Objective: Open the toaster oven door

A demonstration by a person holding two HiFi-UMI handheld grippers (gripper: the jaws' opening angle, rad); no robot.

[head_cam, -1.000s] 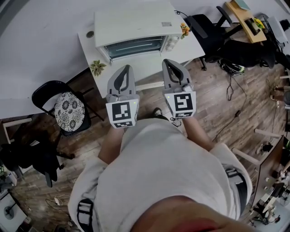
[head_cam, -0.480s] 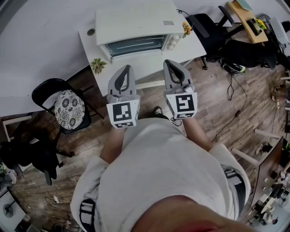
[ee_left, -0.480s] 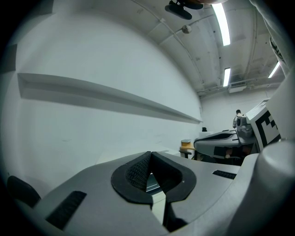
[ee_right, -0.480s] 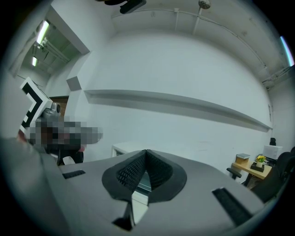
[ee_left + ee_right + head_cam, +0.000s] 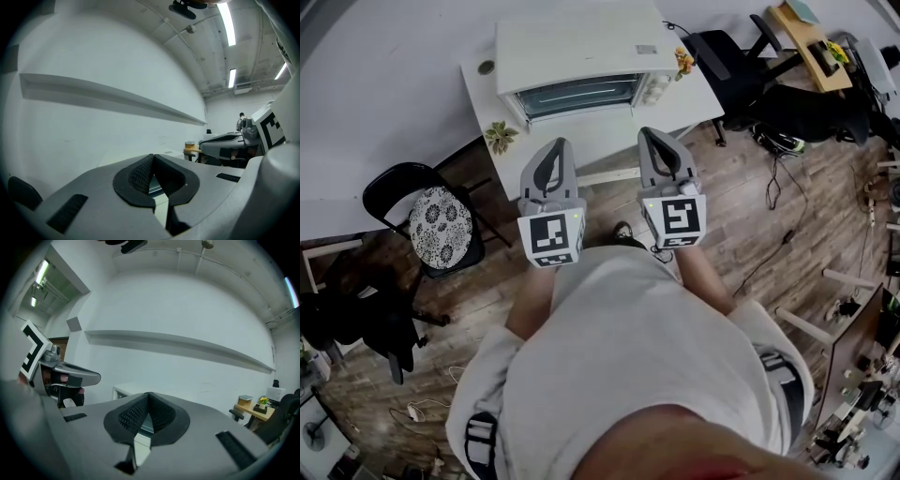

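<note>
The toaster oven [image 5: 581, 42] is sitting on the white worktop [image 5: 689, 98] at twelve o'clock from both grippers, with its glass door [image 5: 581, 94] closed. The left gripper [image 5: 555, 146] and right gripper [image 5: 654, 131] are hanging side by side short of the worktop's edge, each with jaws pressed together and gripping nothing. Going in like this, the closed jaws would likely be sliding off the door's handle instead of catching it. A hard pull may be dragging the oven forward, and the small potted plant [image 5: 500, 137], at ten o'clock from the left gripper, is risking a knock.
</note>
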